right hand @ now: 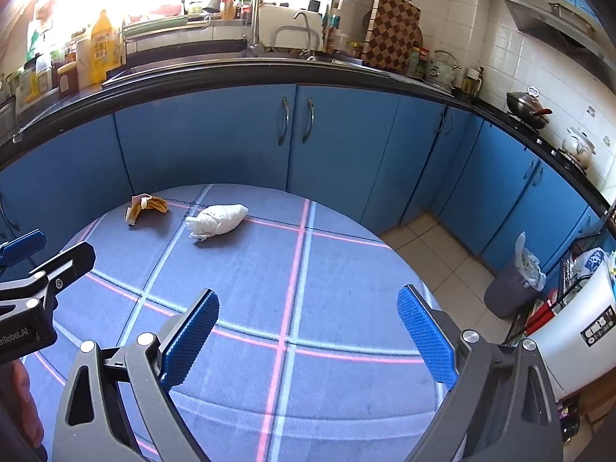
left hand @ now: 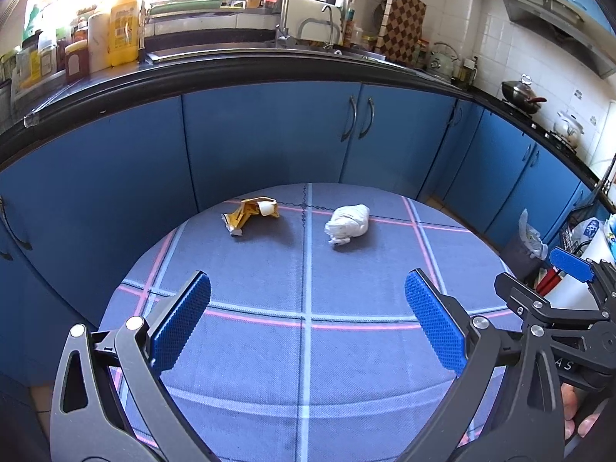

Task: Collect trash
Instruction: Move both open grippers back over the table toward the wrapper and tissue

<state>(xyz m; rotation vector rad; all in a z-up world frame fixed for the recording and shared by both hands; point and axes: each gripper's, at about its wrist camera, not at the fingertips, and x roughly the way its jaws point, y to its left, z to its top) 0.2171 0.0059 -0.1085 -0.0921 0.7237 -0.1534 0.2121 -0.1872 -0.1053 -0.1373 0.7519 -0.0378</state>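
Two pieces of trash lie at the far side of the round table with its blue checked cloth point(left hand: 308, 346) point(right hand: 327, 269). One is a crumpled yellow wrapper point(left hand: 250, 215) point(right hand: 144, 206); the other is a balled white tissue point(left hand: 347, 224) point(right hand: 217, 220) to its right. My left gripper point(left hand: 308, 319) hovers over the near part of the table, open and empty, well short of both. The right gripper point(right hand: 308, 337) is also open and empty, further right. Each gripper shows at the edge of the other's view: the right gripper point(left hand: 546, 288) and the left gripper point(right hand: 46, 261).
Blue cabinets point(left hand: 269, 134) under a black counter point(left hand: 231, 73) curve behind the table. A grey bin with a plastic liner point(right hand: 514, 283) point(left hand: 525, 246) stands on the tiled floor point(right hand: 431, 242) at the right, beside a white appliance point(right hand: 577, 327). Bottles, a sink and pots crowd the counter.
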